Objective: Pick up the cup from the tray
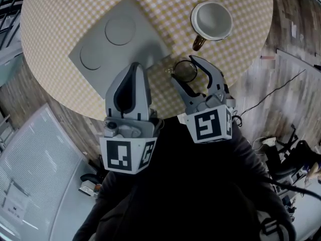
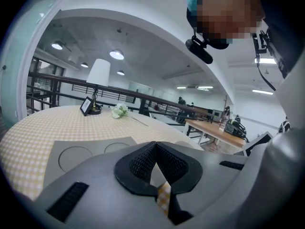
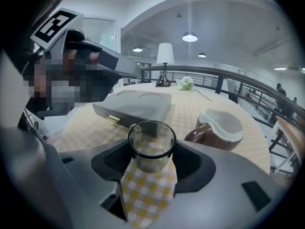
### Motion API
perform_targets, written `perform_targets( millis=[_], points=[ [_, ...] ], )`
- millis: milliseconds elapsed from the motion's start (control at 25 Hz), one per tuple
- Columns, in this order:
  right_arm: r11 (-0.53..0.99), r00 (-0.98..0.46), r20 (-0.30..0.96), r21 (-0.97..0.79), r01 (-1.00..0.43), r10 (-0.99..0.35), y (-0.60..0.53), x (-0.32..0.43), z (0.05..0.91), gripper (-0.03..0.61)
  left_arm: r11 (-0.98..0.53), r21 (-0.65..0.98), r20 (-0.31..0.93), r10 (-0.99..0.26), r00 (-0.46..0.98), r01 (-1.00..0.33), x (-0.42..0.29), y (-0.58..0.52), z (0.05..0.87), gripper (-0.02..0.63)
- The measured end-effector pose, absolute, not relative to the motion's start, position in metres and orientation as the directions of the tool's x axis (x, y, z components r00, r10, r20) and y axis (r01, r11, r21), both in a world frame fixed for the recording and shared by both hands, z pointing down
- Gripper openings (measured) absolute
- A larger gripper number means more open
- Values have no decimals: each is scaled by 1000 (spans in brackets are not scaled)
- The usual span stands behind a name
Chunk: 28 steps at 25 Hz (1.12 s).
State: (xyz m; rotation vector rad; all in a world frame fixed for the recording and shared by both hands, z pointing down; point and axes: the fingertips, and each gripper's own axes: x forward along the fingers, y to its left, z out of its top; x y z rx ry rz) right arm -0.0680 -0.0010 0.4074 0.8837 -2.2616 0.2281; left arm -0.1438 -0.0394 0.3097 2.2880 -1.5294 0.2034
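A clear glass cup (image 1: 185,70) stands between the fingers of my right gripper (image 1: 183,68), off the tray and over the yellow checked tablecloth. In the right gripper view both pads press on the cup (image 3: 151,142), so the right gripper (image 3: 152,159) is shut on it. The grey tray (image 1: 100,49) with two round recesses lies to the left and holds nothing. My left gripper (image 1: 134,69) hangs shut and holds nothing at the tray's near corner. In its own view the left gripper (image 2: 155,149) has its jaws together, with the tray (image 2: 95,144) just beyond.
A brown mug (image 1: 211,20) with a white inside stands to the right of the cup, close to the right gripper (image 3: 219,128). At the round table's far side are a lamp (image 3: 165,56), a white flower (image 3: 185,83) and a small frame (image 2: 86,106). The table's edge (image 1: 95,115) runs just below both grippers.
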Motion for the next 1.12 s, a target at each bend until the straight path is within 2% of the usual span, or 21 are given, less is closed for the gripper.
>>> perform_targets(
  millis=[280, 720, 1120],
  points=[
    [764, -549, 666, 49, -643, -505, 7, -73, 424, 267, -321, 234, 345, -855, 387, -918, -149, -38, 316, 6],
    [779, -551, 652, 99, -619, -521, 10, -75, 424, 267, -309, 230, 346, -860, 374, -923, -149, -37, 315, 6],
    [801, -578, 615, 156, -578, -537, 13, -58, 390, 268, -282, 181, 267, -908, 323, -942, -153, -25, 288, 6]
  ],
)
